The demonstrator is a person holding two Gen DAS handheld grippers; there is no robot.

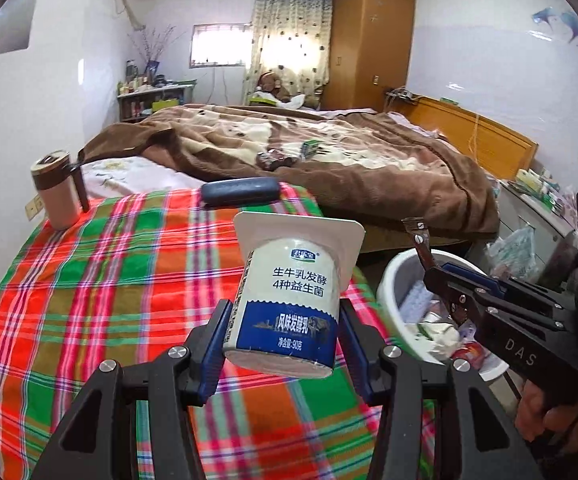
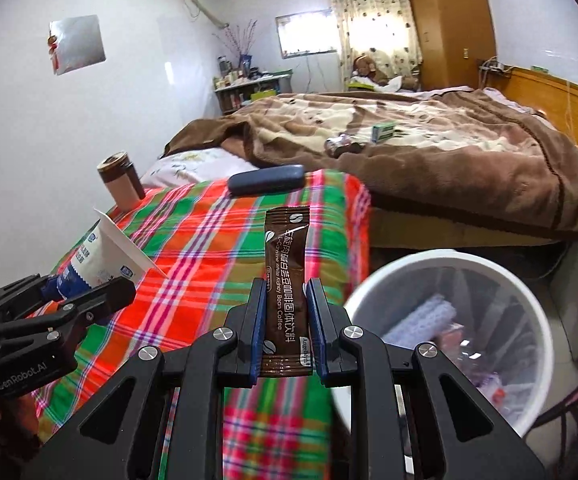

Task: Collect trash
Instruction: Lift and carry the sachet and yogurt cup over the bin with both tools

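My left gripper (image 1: pixel 285 332) is shut on a white and blue yogurt cup (image 1: pixel 289 292), held upside down above the plaid cloth (image 1: pixel 109 280). The same cup (image 2: pixel 97 256) shows at the left of the right wrist view. My right gripper (image 2: pixel 285 324) is shut on a brown coffee sachet (image 2: pixel 287 280) that stands upright between the blue pads. A white trash bin (image 2: pixel 373 292) with wrappers inside stands on the floor to the right of the cloth's edge. In the left wrist view the sachet (image 1: pixel 419 240) sticks up over the bin (image 1: pixel 389 292).
A brown-lidded tumbler (image 1: pixel 55 188) and a dark blue case (image 1: pixel 241 192) lie at the far end of the plaid cloth. Beyond is a bed with a brown blanket (image 1: pixel 369 160), a small green box (image 1: pixel 311 147) and a dark wrapper (image 1: pixel 275 159) on it. A person's hand (image 1: pixel 537 412) holds the right gripper.
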